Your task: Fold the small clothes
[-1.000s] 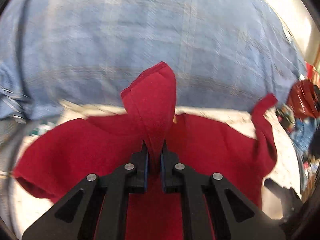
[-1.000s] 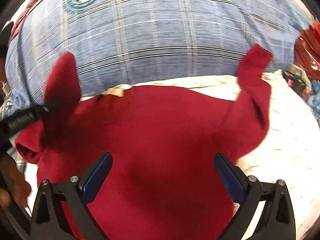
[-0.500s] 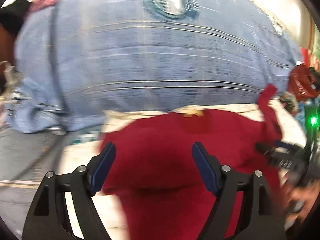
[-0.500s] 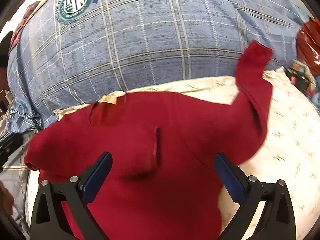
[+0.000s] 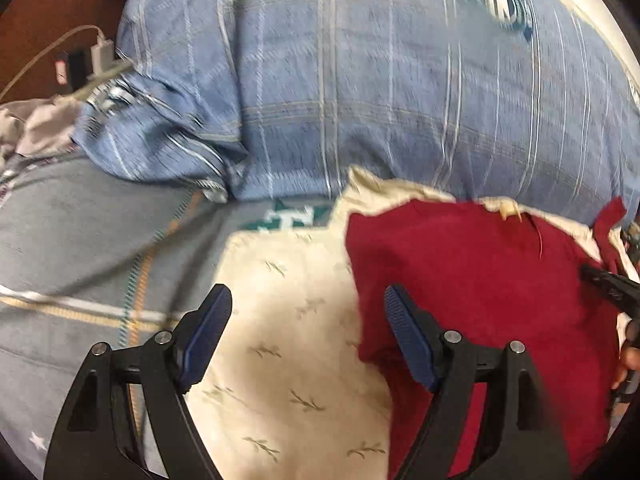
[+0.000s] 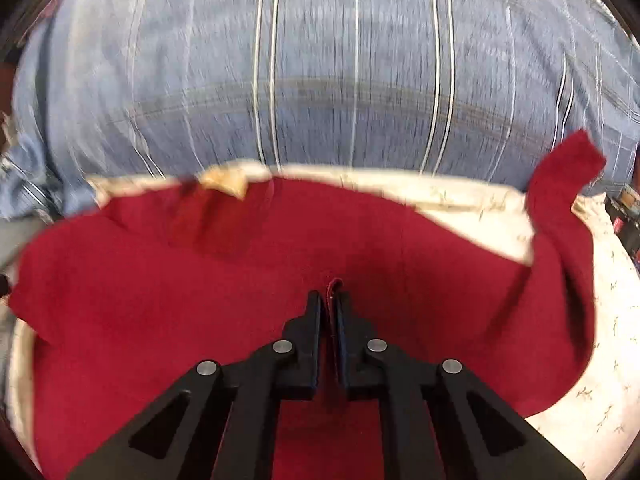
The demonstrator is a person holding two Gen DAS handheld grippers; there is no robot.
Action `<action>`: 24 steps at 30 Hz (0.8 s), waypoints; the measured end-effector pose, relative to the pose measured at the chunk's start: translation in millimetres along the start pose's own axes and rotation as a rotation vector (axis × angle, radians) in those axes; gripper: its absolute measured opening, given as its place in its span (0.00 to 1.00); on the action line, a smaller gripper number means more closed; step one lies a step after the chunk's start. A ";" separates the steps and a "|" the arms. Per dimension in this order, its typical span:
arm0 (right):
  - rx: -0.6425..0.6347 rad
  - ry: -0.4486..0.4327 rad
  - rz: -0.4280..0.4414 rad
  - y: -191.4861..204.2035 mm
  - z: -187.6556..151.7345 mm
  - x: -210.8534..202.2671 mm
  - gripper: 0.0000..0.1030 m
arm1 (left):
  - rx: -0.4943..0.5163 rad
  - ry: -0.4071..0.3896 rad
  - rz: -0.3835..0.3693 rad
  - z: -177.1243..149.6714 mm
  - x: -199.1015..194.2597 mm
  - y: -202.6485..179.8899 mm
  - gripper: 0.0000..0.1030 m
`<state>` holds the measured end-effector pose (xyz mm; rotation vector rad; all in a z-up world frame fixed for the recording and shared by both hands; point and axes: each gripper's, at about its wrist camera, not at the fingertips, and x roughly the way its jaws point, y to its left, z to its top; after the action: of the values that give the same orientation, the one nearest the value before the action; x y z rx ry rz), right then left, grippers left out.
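A small dark red garment [image 6: 248, 280] lies spread on a cream leaf-print cloth [image 5: 280, 320]. In the right wrist view my right gripper [image 6: 330, 304] is shut on a pinched fold of the red fabric near its middle. One red sleeve [image 6: 568, 184] sticks up at the right. In the left wrist view my left gripper [image 5: 308, 328] is open and empty over the cream cloth, with its right finger at the left edge of the red garment [image 5: 480, 280].
A big blue plaid pillow [image 5: 400, 80] [image 6: 320, 60] lies right behind the garment. A grey blanket [image 5: 80, 240] lies at the left. A white charger and cable [image 5: 100, 52] sit at the far left. Cluttered items [image 6: 628, 216] lie at the right edge.
My left gripper let go of the red sleeve, opened and swung left off the garment. My right gripper came down and shut on a fold of the red garment.
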<state>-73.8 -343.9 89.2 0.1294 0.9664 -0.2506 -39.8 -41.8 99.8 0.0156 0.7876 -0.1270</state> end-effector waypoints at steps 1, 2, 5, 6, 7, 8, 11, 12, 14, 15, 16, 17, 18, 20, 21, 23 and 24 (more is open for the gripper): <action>0.015 -0.035 0.018 -4.3 4.1 -11.7 0.04 | -0.012 -0.015 -0.005 1.2 -2.4 3.4 0.76; 0.030 -0.077 0.018 -10.2 8.8 -25.2 0.04 | -0.027 -0.028 -0.012 2.4 -4.9 5.4 0.76; 0.028 -0.144 -0.084 -25.6 21.5 -43.1 0.04 | -0.044 -0.022 -0.039 3.3 -0.5 2.9 0.76; 0.036 -0.141 -0.129 -32.5 25.1 -40.7 0.04 | -0.035 -0.005 -0.047 1.6 4.1 -0.5 0.76; 0.047 -0.133 -0.146 -36.9 26.2 -37.2 0.05 | -0.025 0.012 -0.051 0.8 9.3 -4.1 0.76; 0.058 -0.106 -0.141 -42.5 26.6 -28.1 0.05 | -0.014 0.029 -0.056 -0.9 13.6 -7.7 0.76; 0.049 0.071 -0.142 -43.2 24.3 3.4 0.14 | 0.016 0.062 -0.065 -6.1 19.6 -18.1 0.76; 0.063 0.074 -0.141 -44.2 22.2 1.3 0.17 | 0.028 0.059 -0.062 -7.5 19.4 -20.9 0.76; 0.085 0.004 -0.123 -41.4 20.5 -17.9 0.29 | 0.047 0.063 -0.038 -9.0 20.9 -24.7 0.76; 0.081 -0.031 -0.092 -34.0 22.2 -26.6 0.40 | 0.060 0.075 -0.018 -9.7 24.9 -26.9 0.76; 0.063 -0.056 -0.030 -21.0 25.1 -32.5 0.47 | 0.071 0.091 0.001 -11.1 30.1 -28.8 0.76; 0.025 -0.065 0.053 -4.3 27.8 -36.1 0.48 | 0.078 0.101 0.008 -12.6 33.1 -28.9 0.76; -0.027 -0.057 0.136 15.6 31.4 -36.1 0.47 | 0.085 0.115 0.022 -15.2 38.9 -29.7 0.76; -0.135 -0.030 0.261 58.9 36.2 -29.3 0.47 | 0.087 0.129 0.038 -17.7 45.3 -28.5 0.77; -0.182 -0.019 0.307 78.4 38.0 -24.2 0.48 | 0.080 0.136 0.038 -18.5 48.0 -27.3 0.77; -0.282 0.005 0.388 113.9 42.0 -8.1 0.53 | 0.067 0.138 0.034 -19.1 50.5 -24.7 0.77; -0.328 0.017 0.399 129.6 43.1 1.5 0.53 | 0.066 0.140 0.041 -18.8 52.2 -23.9 0.77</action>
<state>-4.0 -228.8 111.8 0.0211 0.9649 0.2767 -19.4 -70.0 50.4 0.1043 0.9221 -0.1135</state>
